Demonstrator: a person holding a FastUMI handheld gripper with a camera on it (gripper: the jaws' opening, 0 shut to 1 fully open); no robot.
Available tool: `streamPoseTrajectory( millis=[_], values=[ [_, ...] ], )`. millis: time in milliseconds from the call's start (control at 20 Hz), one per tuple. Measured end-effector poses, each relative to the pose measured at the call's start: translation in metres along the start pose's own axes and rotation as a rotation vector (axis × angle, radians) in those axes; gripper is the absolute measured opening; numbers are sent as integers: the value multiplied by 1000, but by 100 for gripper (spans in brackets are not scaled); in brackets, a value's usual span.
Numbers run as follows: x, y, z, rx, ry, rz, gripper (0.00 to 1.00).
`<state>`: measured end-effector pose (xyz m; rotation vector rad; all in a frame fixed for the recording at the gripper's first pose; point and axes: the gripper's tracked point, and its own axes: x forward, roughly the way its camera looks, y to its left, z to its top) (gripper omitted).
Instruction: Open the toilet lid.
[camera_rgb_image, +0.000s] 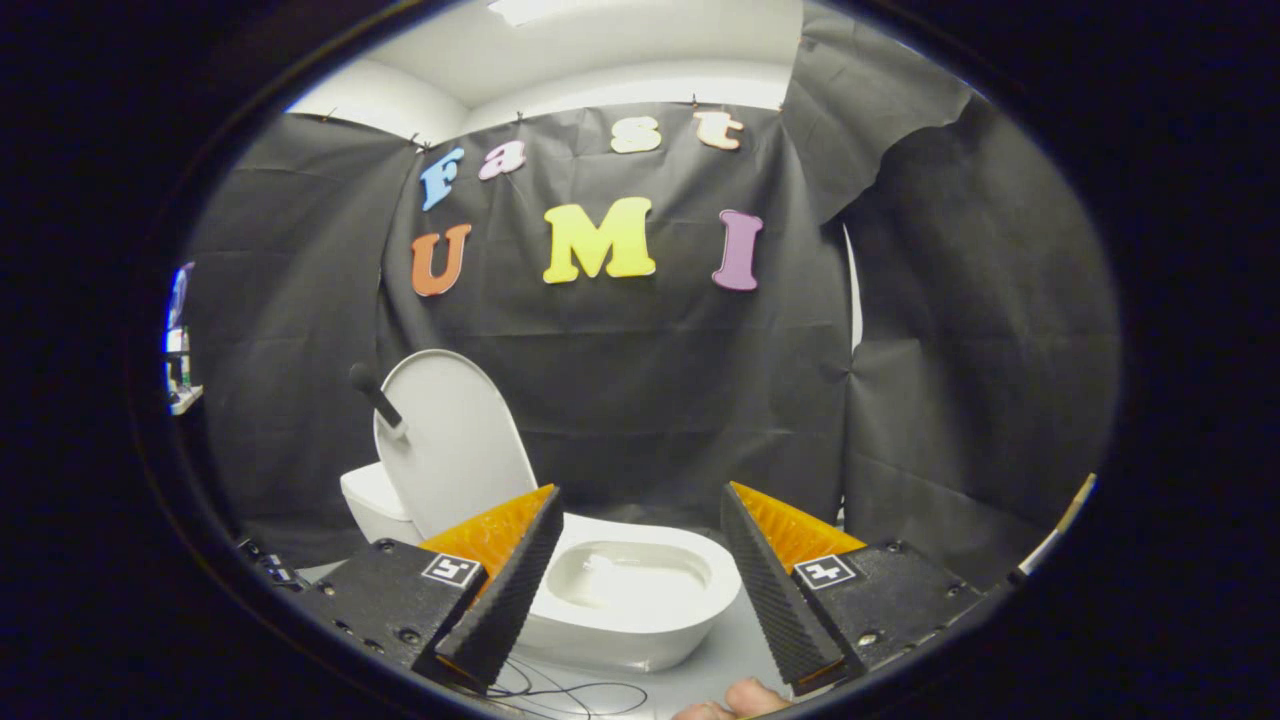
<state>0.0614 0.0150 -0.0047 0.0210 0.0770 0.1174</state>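
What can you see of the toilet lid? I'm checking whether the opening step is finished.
The toilet lid is a smooth white oval, plastic by its look, raised and standing nearly upright behind the open bowl. A dark rod-like handle sticks out from its upper edge. The lid stands beyond the fingers; the gripper is open, apart from it, with nothing between the fingers.

It was a staged test booth, not a real bathroom. A small white ceramic toilet (620, 590) stood on a grey floor (720, 660) before draped black cloth walls (640, 400). Loose thin black cables (560, 692) lay on that floor.
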Motion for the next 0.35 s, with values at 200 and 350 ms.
streamPoseTrajectory(
  millis=[200,350],
  values=[
    [-18,-9,-3,56,-57,28,99],
    [-21,-19,4,38,-119,16,99]
  ],
)
